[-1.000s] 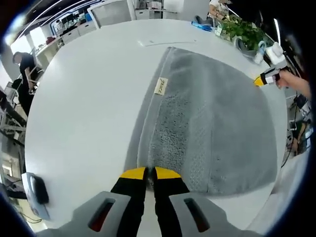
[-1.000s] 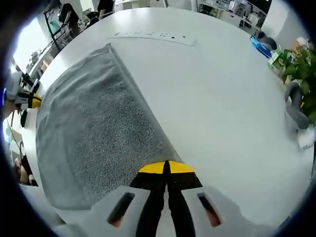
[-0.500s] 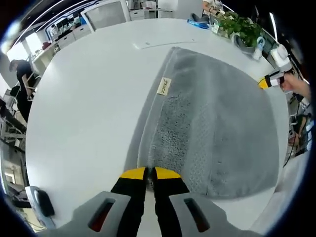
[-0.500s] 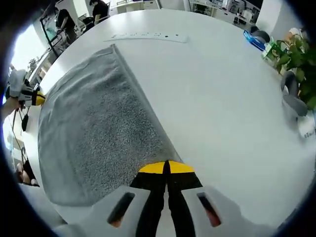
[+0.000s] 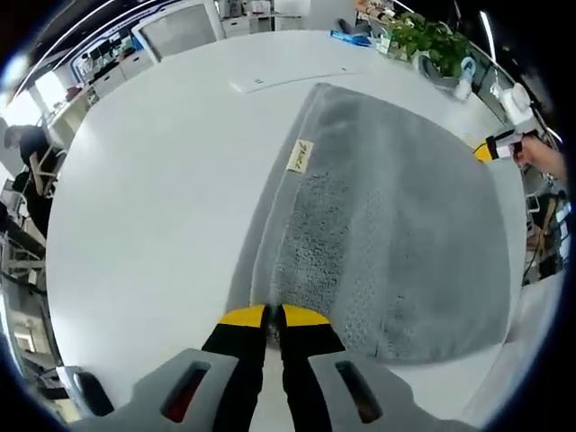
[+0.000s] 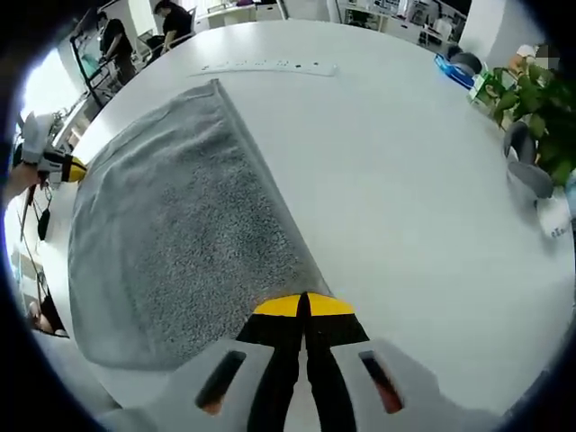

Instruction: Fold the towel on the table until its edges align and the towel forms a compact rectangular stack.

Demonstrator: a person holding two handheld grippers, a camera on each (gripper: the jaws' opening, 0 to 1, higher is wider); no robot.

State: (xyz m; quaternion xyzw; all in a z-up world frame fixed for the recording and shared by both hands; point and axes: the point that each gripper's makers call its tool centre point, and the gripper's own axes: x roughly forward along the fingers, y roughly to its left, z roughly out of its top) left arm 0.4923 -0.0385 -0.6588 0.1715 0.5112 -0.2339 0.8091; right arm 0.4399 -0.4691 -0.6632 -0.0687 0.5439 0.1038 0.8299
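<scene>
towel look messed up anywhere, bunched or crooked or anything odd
Nothing stands out. The grey towel lies flat on the white table, with no bunching, and its label sits on the long hem. The left claw and the right claw are each shut on a near corner.

office | big white table | desks, potted plant
</scene>
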